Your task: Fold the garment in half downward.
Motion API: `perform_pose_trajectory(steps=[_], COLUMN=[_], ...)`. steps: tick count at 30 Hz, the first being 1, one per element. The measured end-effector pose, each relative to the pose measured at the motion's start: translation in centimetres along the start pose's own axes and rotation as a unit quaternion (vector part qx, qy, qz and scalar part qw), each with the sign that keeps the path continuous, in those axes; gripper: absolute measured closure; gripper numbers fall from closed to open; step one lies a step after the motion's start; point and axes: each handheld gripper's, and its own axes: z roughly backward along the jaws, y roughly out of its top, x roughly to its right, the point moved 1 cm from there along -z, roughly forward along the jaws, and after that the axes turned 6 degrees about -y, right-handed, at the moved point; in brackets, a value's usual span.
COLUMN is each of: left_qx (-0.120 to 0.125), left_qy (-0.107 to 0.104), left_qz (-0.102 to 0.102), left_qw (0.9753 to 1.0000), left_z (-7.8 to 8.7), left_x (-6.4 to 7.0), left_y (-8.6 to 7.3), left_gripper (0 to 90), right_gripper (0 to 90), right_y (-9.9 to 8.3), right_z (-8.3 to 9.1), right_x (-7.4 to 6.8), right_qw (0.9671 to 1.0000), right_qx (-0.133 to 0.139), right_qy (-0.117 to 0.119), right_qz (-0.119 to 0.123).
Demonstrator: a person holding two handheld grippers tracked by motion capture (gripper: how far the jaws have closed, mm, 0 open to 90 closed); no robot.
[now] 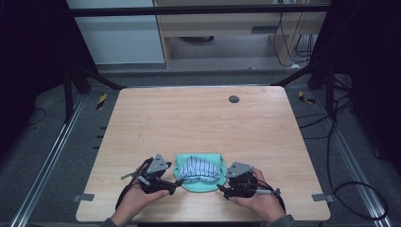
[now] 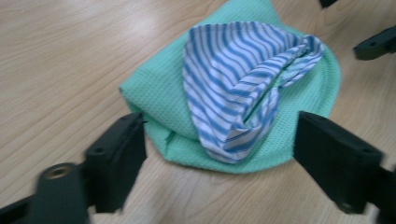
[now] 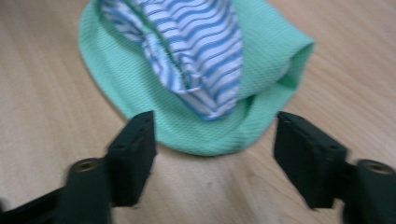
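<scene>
Tongs gape, both pairs empty: your left tongs [image 1: 174, 186] at nine o'clock and right tongs [image 1: 222, 187] at three flank the green cloth [image 1: 201, 185] under a striped cloth [image 1: 198, 169], low on the tabletop [image 1: 198, 123].

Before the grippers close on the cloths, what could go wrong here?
1. The striped cloth lies loose on the green cloth; a pinch at the green edge may lift only that one, and the striped one could slide off.
2. Both the left gripper and right gripper are open near the table; closing low may scrape the wood.
</scene>
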Motion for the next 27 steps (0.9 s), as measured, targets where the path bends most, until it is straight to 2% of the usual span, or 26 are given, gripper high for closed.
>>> perform_pose_trajectory(steps=[1, 2, 4, 7, 8, 11, 12, 14, 17, 18, 20, 21, 23, 25, 26, 27], left_qx=[0.0, -0.002, -0.008, -0.01, -0.011, -0.017, -0.017, -0.017, -0.024, -0.028, -0.032, -0.035, -0.043, -0.055, -0.055, -0.057], left_qy=[0.0, 0.001, 0.007, 0.013, 0.014, 0.018, 0.018, 0.032, 0.038, 0.047, 0.049, 0.052, 0.057, 0.064, 0.064, 0.068], left_qz=[0.0, 0.003, 0.006, 0.008, 0.008, 0.01, 0.01, 0.005, 0.013, 0.019, 0.023, 0.028, 0.038, 0.048, 0.048, 0.052], left_qw=[1.0, 1.0, 0.9999, 0.9998, 0.9998, 0.9997, 0.9997, 0.9993, 0.9989, 0.9983, 0.998, 0.9977, 0.9967, 0.9952, 0.9952, 0.9947], left_z=[0.0, 0.1, 0.5, 1.1, 1.3, 2.2, 2.2, 2.7, 2.9, 3.0, 2.9, 2.9, 2.7, 2.4, 2.4, 2.2], left_x=[0.0, -0.2, -0.6, -1.2, -1.5, -2.3, -2.3, -3.1, -3.9, -4.7, -5.1, -5.6, -6.5, -8.0, -8.0, -8.7], left_y=[0.0, 0.1, 0.3, 0.6, 0.6, 0.9, 0.9, 0.9, 0.7, 0.4, 0.3, 0.1, -0.2, -0.6, -0.6, -0.8], left_gripper=[12.9, 10.7, 9.2, 7.1, 7.1, 6.2, 6.5, 7.1, 6.7, 7.0, 6.9, 6.9, 6.6, 6.4, 6.4, 6.4], right_gripper=[26.5, 21.7, 18.8, 12.1, 12.1, 7.9, 7.9, 6.1, 6.2, 6.3, 6.4, 6.6, 6.9, 7.0, 7.0, 7.1], right_y=[0.0, -0.1, -0.2, -0.4, -0.4, -0.8, -0.8, -1.2, -1.8, -2.0, -2.2, -2.5, -2.7, -3.0, -3.0, -3.2], right_z=[0.0, 0.2, 0.3, 0.7, 0.7, 1.1, 1.1, 1.2, 1.1, 1.0, 0.9, 0.6, 0.5, 0.1, 0.1, -0.4], right_x=[0.0, 0.5, 0.7, 1.8, 1.8, 2.9, 2.9, 3.8, 4.9, 5.3, 5.6, 6.3, 6.7, 7.5, 7.5, 8.3], right_qw=[1.0, 0.9999, 0.9998, 0.999, 0.999, 0.9979, 0.9979, 0.997, 0.9954, 0.9949, 0.9944, 0.9935, 0.9926, 0.9914, 0.9914, 0.9901], right_qx=[0.0, 0.005, 0.006, 0.005, 0.005, 0.005, 0.005, 0.006, -0.003, -0.005, -0.007, -0.013, -0.017, -0.024, -0.024, -0.029], right_qy=[0.0, -0.009, -0.013, -0.025, -0.025, -0.031, -0.031, -0.037, -0.047, -0.05, -0.053, -0.057, -0.062, -0.063, -0.063, -0.066], right_qz=[0.0, -0.009, -0.014, -0.035, -0.035, -0.056, -0.056, -0.067, -0.084, -0.087, -0.091, -0.098, -0.103, -0.112, -0.112, -0.121])
